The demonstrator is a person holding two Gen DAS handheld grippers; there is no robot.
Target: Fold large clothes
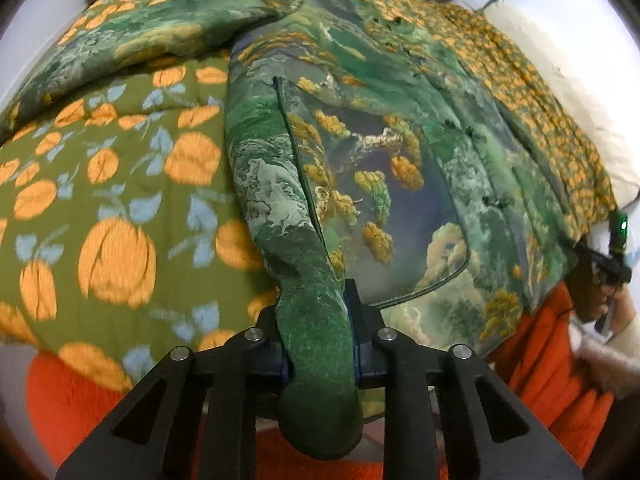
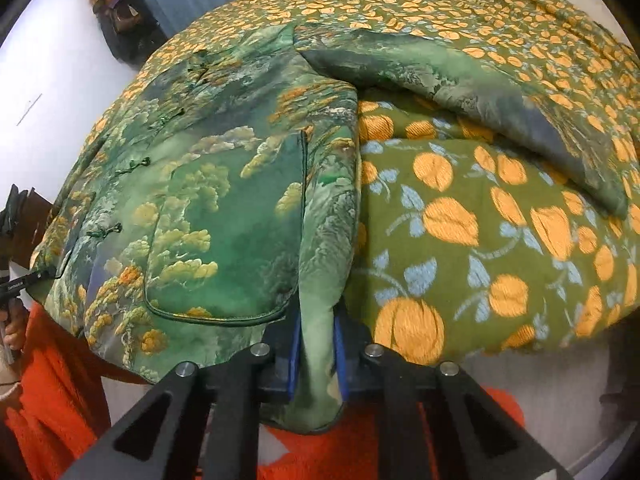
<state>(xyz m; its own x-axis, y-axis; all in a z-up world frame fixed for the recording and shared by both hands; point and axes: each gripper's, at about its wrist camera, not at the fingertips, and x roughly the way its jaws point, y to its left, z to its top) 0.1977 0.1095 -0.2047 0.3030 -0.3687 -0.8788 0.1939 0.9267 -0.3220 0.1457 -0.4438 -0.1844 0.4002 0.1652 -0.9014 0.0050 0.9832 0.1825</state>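
Green landscape-print jacket (image 1: 384, 152) spread flat over a bed, hem toward the cameras, patch pocket (image 1: 384, 216) and knotted frog closures (image 2: 132, 166) facing up. Near hem corners hanging just over the mattress edge, each bunched into a thick roll between a pair of fingers.

Left gripper (image 1: 320, 344) clamped on one hem edge: dark green fabric squeezed between the blue pads, spilling back past the fingers toward the lens. Right gripper (image 2: 316, 356) likewise closed on the opposite hem edge, pale green cloth pinched tight between its blue pads. Pocket just beyond and beside the fingers in both views.

One sleeve (image 2: 480, 92) stretched out far ahead of the right fingers, angled away to the side, lying on the bedspread.

Underneath, olive bedspread (image 2: 500, 220) with orange fruit and pale blue leaves, reaching out beside and beyond the fingers on all sides. Below the fingers, orange knit fabric (image 1: 68, 408). At the frame edge, a hand (image 1: 616, 308) on the other tool's handle.
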